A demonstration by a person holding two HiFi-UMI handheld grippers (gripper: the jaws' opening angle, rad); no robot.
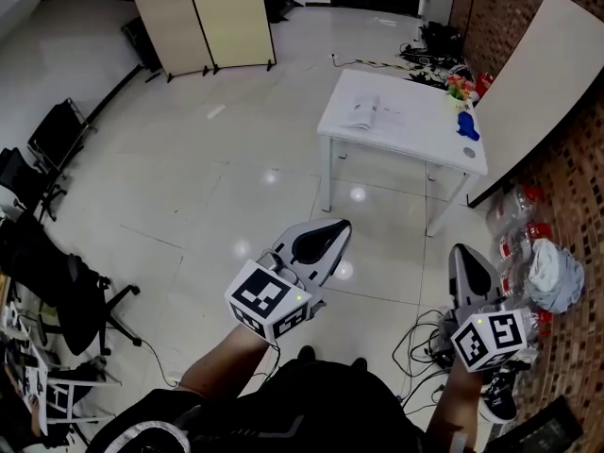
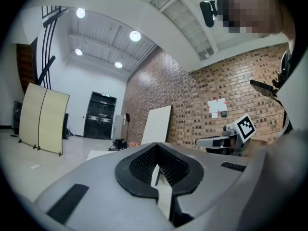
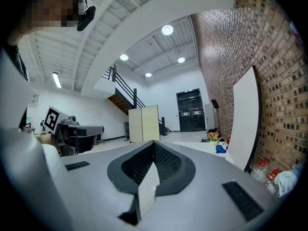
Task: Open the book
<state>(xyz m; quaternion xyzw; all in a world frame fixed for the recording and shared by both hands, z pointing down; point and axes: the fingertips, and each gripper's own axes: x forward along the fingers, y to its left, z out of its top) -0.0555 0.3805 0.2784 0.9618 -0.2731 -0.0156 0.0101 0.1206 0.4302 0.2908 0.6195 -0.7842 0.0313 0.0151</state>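
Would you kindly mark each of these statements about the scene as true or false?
1. The book lies on the white table. True.
2. The left gripper is clamped on the book. False: its jaws are together on nothing, well short of the table.
3. The right gripper has its jaws together and holds nothing. True.
4. The blue object lies on the floor. False: the blue object lies on the table, near its right end.

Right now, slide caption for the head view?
Left tool and right tool, shut, empty, held level short of the white table with the book.
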